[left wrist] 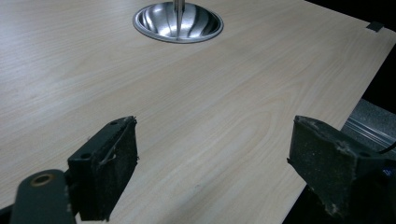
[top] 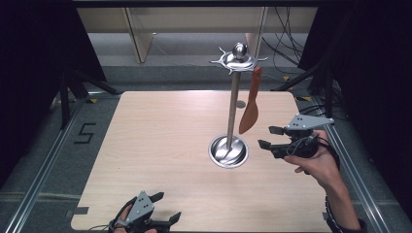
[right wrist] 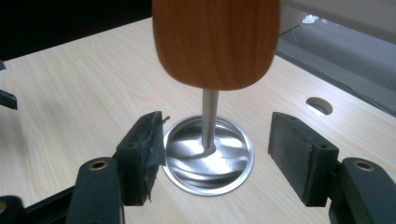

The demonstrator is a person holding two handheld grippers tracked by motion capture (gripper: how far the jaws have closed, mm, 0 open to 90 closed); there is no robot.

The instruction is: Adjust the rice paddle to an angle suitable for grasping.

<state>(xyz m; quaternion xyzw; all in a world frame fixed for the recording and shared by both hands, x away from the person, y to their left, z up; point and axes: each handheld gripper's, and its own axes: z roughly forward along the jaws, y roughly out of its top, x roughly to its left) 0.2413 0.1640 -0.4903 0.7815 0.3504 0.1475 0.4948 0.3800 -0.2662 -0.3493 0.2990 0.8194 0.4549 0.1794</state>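
Two grippers in the high view. Left gripper (top: pixel 165 206) at bottom edge, left of centre, jaws spread wide over bare wooden table (top: pixel 160 145), gripping nothing. Right gripper (top: pixel 270 137) right of centre, held in a hand (top: pixel 318 162), jaws also spread, empty, just beside the stand's round base (top: pixel 228 151). Metal stand (top: pixel 233 104) upright at frame centre; brown wooden spatula (top: pixel 250 104) hangs from its top hooks, blade down, clear of the table.
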